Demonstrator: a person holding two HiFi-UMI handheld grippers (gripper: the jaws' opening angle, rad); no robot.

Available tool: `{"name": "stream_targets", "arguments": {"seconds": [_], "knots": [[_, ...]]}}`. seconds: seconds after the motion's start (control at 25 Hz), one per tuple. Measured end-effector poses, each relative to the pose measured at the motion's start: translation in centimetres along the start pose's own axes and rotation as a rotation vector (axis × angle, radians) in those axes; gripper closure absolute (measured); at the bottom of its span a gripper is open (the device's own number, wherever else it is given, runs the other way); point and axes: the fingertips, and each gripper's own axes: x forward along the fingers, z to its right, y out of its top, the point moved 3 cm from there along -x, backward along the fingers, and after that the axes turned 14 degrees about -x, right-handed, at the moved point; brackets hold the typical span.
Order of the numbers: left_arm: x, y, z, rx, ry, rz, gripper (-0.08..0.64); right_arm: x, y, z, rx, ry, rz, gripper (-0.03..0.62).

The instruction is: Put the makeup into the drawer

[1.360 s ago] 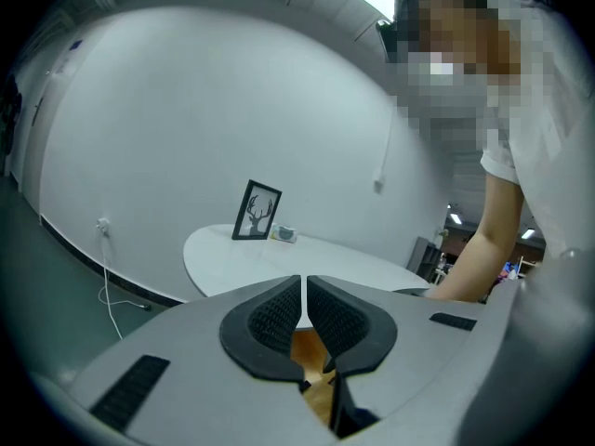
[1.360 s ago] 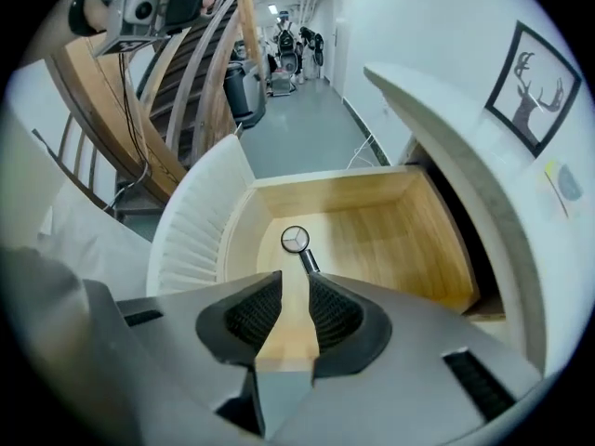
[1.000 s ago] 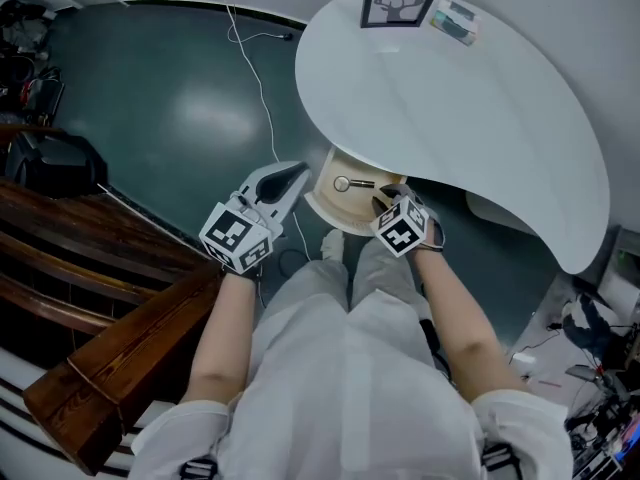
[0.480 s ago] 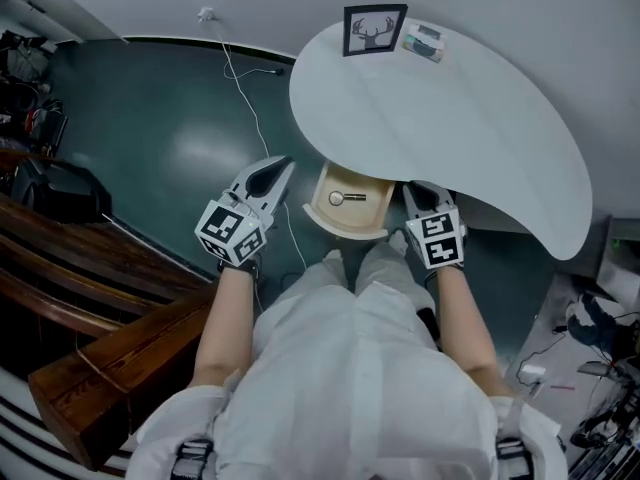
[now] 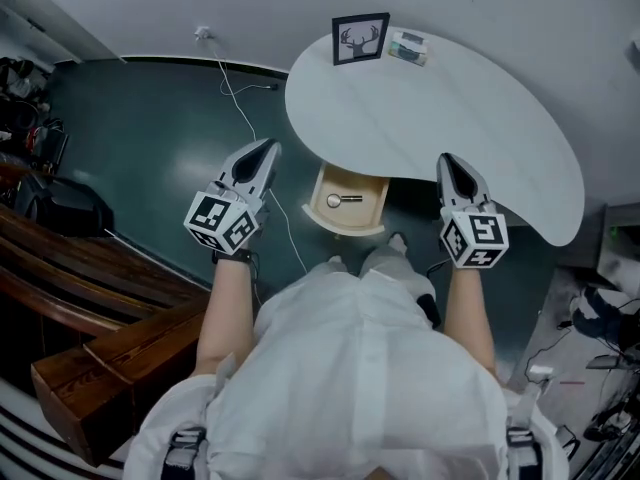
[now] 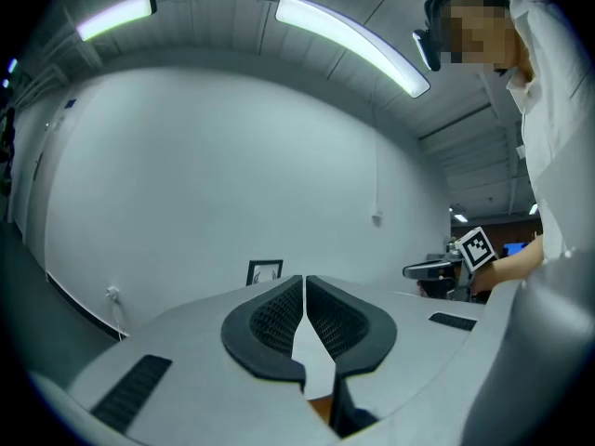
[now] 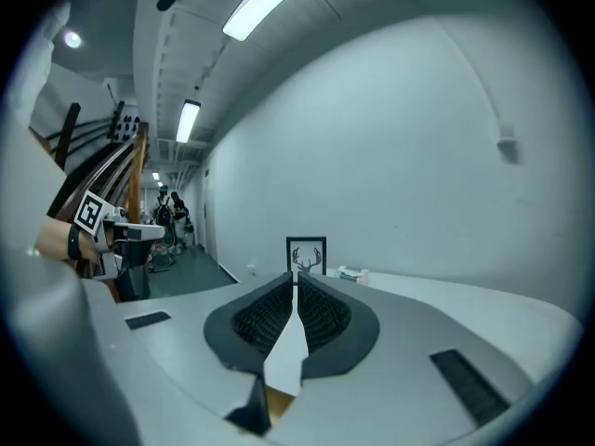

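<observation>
Head view: makeup lies inside the open drawer under the counter. Your right gripper has just been closing on nothing. Your left gripper is closed and empty too. You hold both clear of the drawer, probably ready to push it in.

Person is wearing a loose white short-sleeved shirt. A dark band is wrapping the left wrist, and black strap buckles are sitting on both shoulders.

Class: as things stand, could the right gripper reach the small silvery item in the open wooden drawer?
Probably yes: the pale wooden drawer stands open, nothing covers the small silvery item, and the right gripper, shut, hovers nearby.
</observation>
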Motion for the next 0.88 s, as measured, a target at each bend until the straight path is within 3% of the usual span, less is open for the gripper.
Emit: {"name": "stream_targets", "arguments": {"seconds": [0.32, 0.88], "knots": [[-0.3, 2.7, 0.2, 0.022, -0.028, 0.054, 0.537, -2.4, 2.5, 2.3, 0.034, -0.090, 0.096, 0.583], [-1.1, 3.0, -0.5, 0.015, -0.035, 0.067, 0.537, -2.7, 4.7, 1.5, -0.049, -0.093, 0.107, 0.583]]}}
